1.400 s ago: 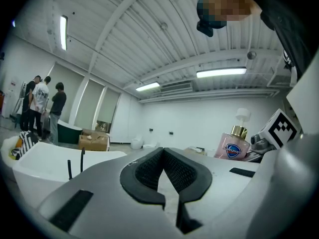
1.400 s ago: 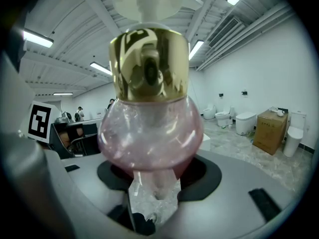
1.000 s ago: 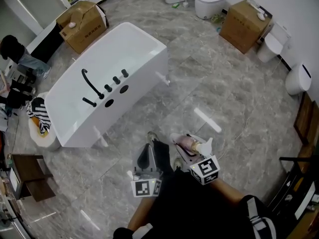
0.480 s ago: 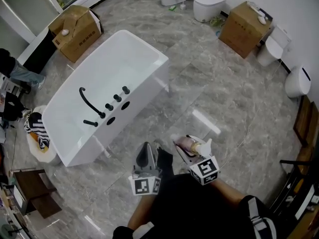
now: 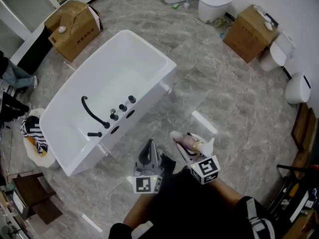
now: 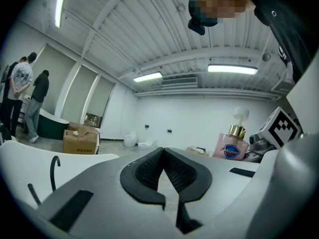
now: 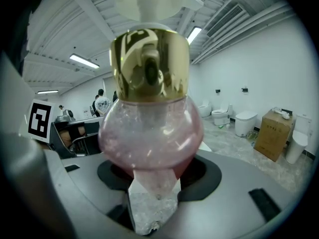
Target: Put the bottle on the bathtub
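A pink bottle (image 5: 190,144) with a gold collar and white pump lies clamped in my right gripper (image 5: 182,146), low in the head view over the grey marble floor. In the right gripper view the bottle (image 7: 149,128) fills the frame, both jaws pressed against its round body. My left gripper (image 5: 149,154) hangs beside it, shut with nothing between its pads (image 6: 149,171). The white bathtub (image 5: 152,83) stands up and to the left, apart from both grippers, with a black faucet (image 5: 92,111) on its near rim. From the left gripper view the bottle (image 6: 232,146) shows at right.
Cardboard boxes stand behind the tub (image 5: 72,21) and at the back right (image 5: 249,31). Toilets (image 5: 214,5) line the far and right walls. A basket with striped cloth (image 5: 34,136) sits at the tub's left end. People (image 6: 20,91) stand at the far left.
The bathtub has drawn nearer to both grippers in the head view. The right gripper stays shut on the bottle; the left stays shut and empty.
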`<state>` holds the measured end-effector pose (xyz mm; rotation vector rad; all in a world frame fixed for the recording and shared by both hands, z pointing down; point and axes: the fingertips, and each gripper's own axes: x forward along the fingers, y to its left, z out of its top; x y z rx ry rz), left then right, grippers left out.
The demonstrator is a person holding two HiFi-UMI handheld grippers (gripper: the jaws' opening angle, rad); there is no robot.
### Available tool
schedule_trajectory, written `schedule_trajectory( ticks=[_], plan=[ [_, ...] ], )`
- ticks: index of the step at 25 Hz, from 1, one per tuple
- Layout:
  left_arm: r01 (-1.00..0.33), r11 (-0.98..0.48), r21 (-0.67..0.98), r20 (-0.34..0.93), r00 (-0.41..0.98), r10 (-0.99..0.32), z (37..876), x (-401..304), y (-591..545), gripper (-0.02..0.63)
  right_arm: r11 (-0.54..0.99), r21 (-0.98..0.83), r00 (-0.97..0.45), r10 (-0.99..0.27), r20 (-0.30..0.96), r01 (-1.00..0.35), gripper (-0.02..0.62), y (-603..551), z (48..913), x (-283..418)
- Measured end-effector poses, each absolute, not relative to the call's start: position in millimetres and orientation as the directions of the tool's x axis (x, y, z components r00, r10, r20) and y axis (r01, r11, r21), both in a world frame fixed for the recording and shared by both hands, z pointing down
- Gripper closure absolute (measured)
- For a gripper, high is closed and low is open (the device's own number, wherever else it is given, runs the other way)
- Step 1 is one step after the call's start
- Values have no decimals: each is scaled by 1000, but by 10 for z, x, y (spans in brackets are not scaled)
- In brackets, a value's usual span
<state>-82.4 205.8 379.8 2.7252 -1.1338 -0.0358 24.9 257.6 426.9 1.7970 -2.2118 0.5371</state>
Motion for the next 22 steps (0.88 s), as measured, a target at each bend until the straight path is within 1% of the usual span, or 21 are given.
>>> schedule_trajectory(
  ticks=[4,8,10,13,15,22],
  plan=[
    [-699,-698,158,36,710,-703,3790,-850,1776,591,190,-124,-225,-884,409,-974,368,2255,4261,199],
    [-721,-673,168,26,685,-728,3772,-891,1587,591,222,-120,-252,-875,414,-968,368,2032,4220,167],
    [-738,-653,170,41,667,-744,3823,-894,1478,591,241,-118,-268,-871,411,-963,368,1897,4202,192],
    [-767,-614,186,47,632,-774,3813,-841,1282,591,285,-108,-303,-859,413,-953,368,1649,4192,279],
    [-788,-594,161,46,607,-793,3827,-817,1144,591,324,-102,-337,-846,413,-940,368,1464,4188,336],
    [-874,-463,148,29,472,-881,3679,-499,632,591,478,-96,-473,-782,407,-873,368,763,4147,652]
  ],
)
